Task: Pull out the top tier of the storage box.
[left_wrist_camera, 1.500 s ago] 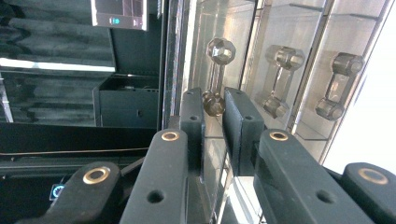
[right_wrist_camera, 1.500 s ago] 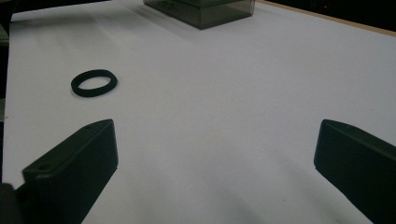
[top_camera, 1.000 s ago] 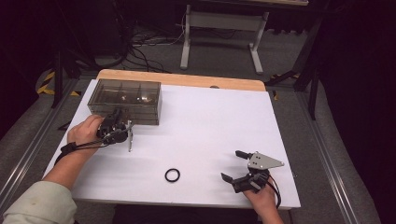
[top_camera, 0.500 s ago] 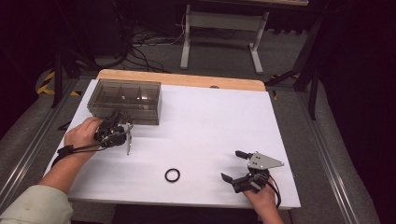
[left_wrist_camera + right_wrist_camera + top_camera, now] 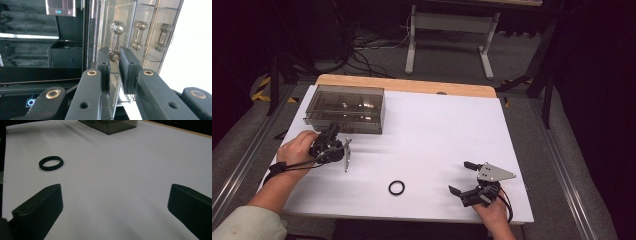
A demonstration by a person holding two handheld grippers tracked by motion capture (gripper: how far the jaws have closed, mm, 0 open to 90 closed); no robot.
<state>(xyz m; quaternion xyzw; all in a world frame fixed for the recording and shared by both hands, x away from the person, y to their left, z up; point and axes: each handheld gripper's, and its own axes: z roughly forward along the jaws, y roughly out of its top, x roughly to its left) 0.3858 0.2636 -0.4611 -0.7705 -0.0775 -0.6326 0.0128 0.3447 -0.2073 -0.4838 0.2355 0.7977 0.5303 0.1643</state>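
While clamped on a drawer handle [image 5: 114, 40], the left gripper [image 5: 114, 65] sat at the clear box [image 5: 346, 108], desk's [image 5: 442, 125] far-left corner; right gripper [image 5: 466, 176] wide, nr black ring [image 5: 396, 188].

White table top [image 5: 437, 130] with wooden far edge; cables [image 5: 362, 47] on floor beyond.
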